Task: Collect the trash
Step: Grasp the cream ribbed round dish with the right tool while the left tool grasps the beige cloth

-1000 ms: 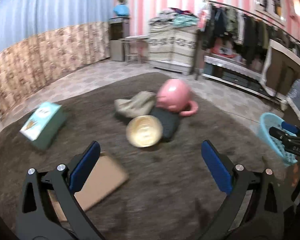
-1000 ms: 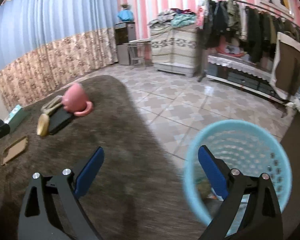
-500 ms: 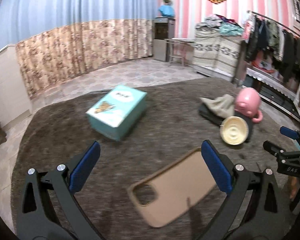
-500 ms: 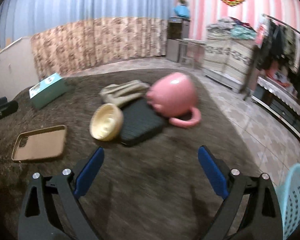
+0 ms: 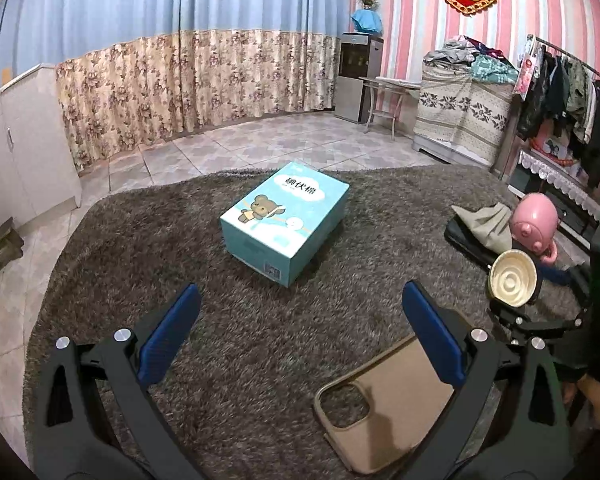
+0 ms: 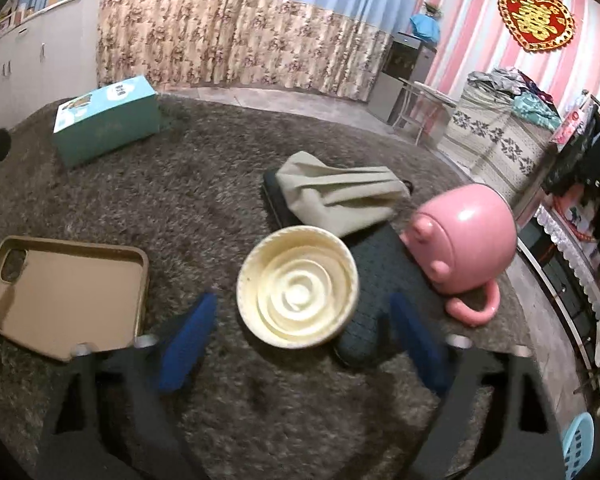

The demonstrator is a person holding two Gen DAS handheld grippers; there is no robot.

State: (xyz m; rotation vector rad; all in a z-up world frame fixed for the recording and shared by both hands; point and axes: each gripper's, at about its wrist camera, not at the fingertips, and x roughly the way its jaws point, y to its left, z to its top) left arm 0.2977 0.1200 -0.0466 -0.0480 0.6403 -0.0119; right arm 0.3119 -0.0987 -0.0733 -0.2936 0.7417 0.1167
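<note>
A teal box (image 5: 286,220) with a bear picture lies on the brown carpet (image 5: 228,332), straight ahead of my open, empty left gripper (image 5: 300,304). A tan phone case (image 5: 388,404) lies by its right finger. In the right wrist view my right gripper (image 6: 300,316) is open, its fingers on either side of a cream paper bowl (image 6: 298,292) lying tipped on the carpet. The bowl leans on a black case (image 6: 364,280) under a beige cloth (image 6: 336,196). A pink mug (image 6: 464,240) lies on its side to the right. The box (image 6: 106,124) and the phone case (image 6: 64,292) show at left.
A light blue basket (image 6: 578,446) shows at the lower right edge of the right wrist view. Tiled floor surrounds the carpet. A clothes rack (image 5: 572,92), a covered cabinet (image 5: 464,116) and curtains (image 5: 200,80) line the walls. White cupboards (image 5: 16,152) stand at left.
Both grippers swung left, away from the basket. The left gripper now faces the teal box. The right gripper moved in close to the paper bowl.
</note>
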